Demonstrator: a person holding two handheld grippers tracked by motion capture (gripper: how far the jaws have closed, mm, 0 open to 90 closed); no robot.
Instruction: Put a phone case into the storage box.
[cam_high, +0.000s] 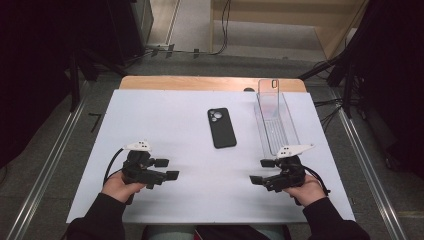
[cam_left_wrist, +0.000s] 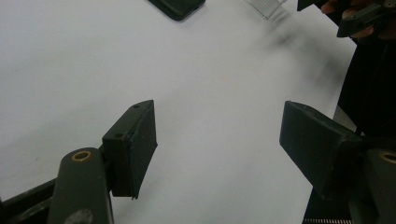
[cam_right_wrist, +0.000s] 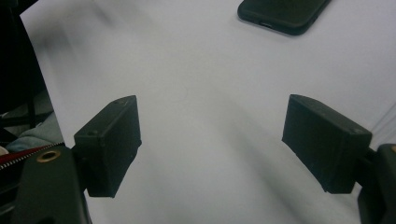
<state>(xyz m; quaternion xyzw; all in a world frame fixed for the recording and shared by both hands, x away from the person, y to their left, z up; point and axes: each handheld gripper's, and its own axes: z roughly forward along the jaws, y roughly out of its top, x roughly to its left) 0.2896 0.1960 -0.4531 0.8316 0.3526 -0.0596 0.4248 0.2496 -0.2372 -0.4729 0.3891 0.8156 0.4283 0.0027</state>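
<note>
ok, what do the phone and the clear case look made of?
Phone: lies back up, matte black, no glare, so the back looks like soft plastic or silicone; which one is unclear.
Clear phone case: see-through and glossy, the table shows through it and its edges catch light, probably hard plastic.

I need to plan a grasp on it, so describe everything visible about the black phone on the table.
The black phone lies flat on the white table, back side up, its long axis running away from the person with a slight tilt. Its matte, dark surface looks like a soft case. A camera cluster with round lenses sits at its far end. The corners are rounded, and the right gripper view shows a small port slot in one short edge. It rests left of the clear plastic tray, apart from it. Only the table touches it.
</note>
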